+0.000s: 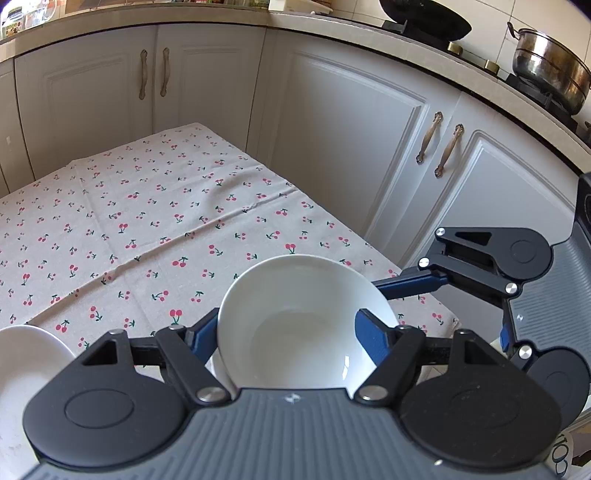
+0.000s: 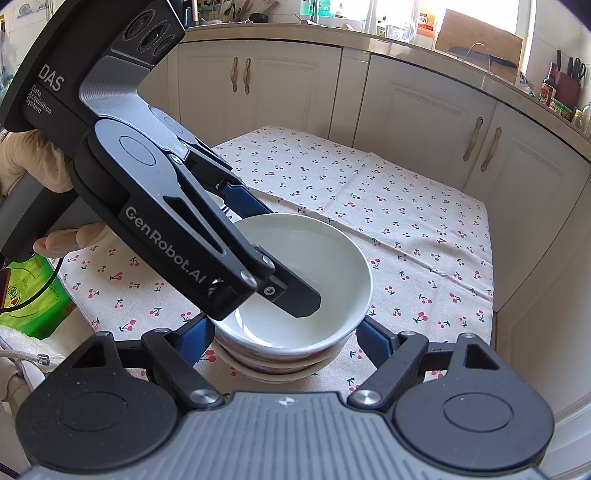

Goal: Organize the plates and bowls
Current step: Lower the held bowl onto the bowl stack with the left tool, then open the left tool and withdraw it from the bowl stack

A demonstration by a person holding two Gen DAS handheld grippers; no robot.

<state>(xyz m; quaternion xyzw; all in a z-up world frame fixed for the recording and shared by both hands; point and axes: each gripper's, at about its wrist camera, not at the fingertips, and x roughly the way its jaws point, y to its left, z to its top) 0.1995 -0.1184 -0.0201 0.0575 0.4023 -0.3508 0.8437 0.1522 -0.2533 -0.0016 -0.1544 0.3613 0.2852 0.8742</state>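
Observation:
A white bowl [image 1: 295,332] sits on top of a stack of bowls [image 2: 280,362] at the near edge of the cherry-print tablecloth [image 1: 147,221]. My left gripper [image 1: 291,332] has one finger inside the bowl and one outside its rim, pinching the wall; in the right wrist view its black finger [image 2: 295,295] reaches into the top bowl [image 2: 332,273]. My right gripper [image 2: 284,336] is open, its blue fingers on either side of the stack without touching it. It also shows in the left wrist view [image 1: 480,266]. A white plate [image 1: 26,354] lies at the left.
White kitchen cabinets [image 1: 332,129] run close behind and beside the table. A wok [image 1: 424,18] and a steel pot [image 1: 550,70] stand on the stove at the right. A green bottle [image 2: 29,291] stands left of the table.

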